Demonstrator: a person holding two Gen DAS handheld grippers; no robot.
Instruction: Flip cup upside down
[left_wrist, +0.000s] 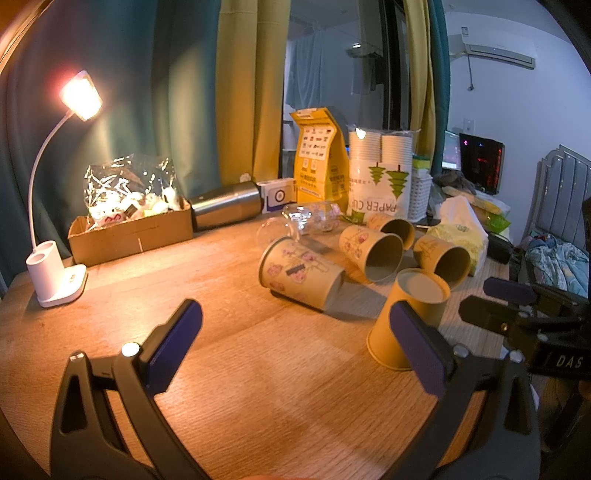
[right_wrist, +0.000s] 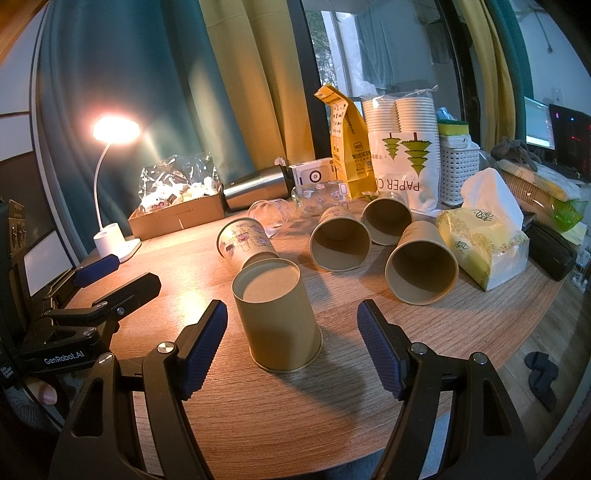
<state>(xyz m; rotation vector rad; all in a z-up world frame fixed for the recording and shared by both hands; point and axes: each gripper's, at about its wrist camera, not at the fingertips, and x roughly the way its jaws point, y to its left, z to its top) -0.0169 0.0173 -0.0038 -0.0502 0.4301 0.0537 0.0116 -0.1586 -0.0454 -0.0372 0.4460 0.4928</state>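
Note:
One yellow paper cup (right_wrist: 277, 314) stands upside down on the round wooden table (right_wrist: 295, 417), base up; it also shows in the left wrist view (left_wrist: 408, 317). Several more printed paper cups lie on their sides behind it: one (right_wrist: 245, 242) just behind, three (right_wrist: 340, 242) with mouths facing me. My right gripper (right_wrist: 291, 349) is open, its pads either side of the upside-down cup without touching. My left gripper (left_wrist: 295, 350) is open and empty over bare table, left of that cup; its right pad overlaps the cup in view.
A lit white desk lamp (left_wrist: 59, 280), a cardboard box (left_wrist: 129, 236) of bagged items, a steel flask (left_wrist: 227, 208) on its side, a clear glass (left_wrist: 306, 219), a yellow pouch, a pack of paper cups (right_wrist: 402, 158), a white basket and a tissue pack (right_wrist: 484, 243) ring the table's back.

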